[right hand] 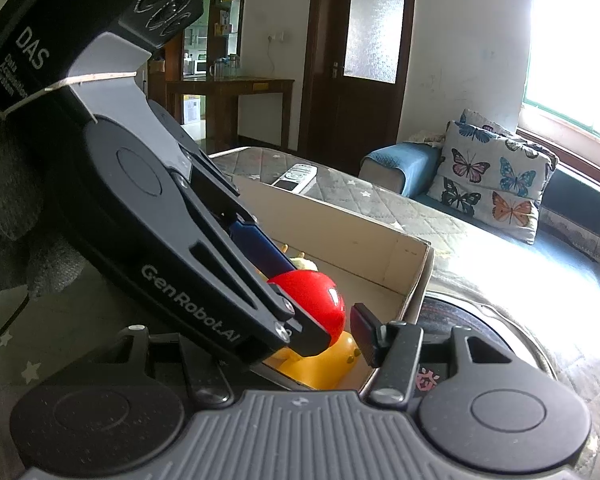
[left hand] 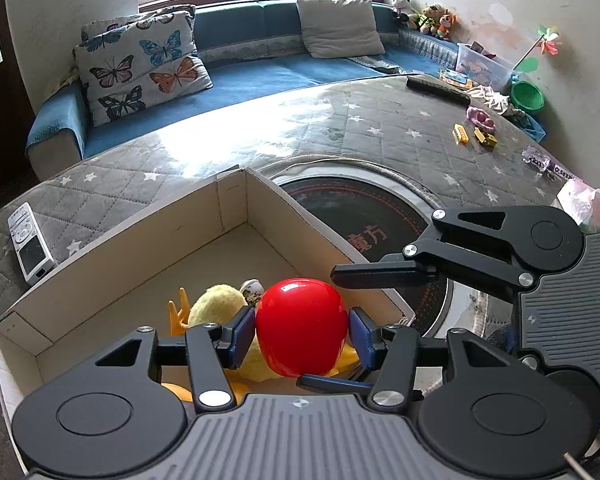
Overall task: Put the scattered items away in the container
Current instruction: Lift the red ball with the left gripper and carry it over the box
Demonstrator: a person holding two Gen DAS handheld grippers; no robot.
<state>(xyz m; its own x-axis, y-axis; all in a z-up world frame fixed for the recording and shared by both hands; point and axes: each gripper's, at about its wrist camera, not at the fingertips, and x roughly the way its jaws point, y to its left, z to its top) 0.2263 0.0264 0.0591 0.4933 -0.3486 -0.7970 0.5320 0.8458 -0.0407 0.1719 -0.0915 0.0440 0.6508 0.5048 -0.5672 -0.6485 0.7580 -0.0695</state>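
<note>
red apple (left hand: 301, 326), glossy, smooth

Black linkage fingers (left hand: 242, 334), blue pads, silver screws, grey ribbed housing.

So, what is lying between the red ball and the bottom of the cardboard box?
Left wrist view: under the red ball lie yellow toys, so the cardboard box floor is not bare there.
</note>
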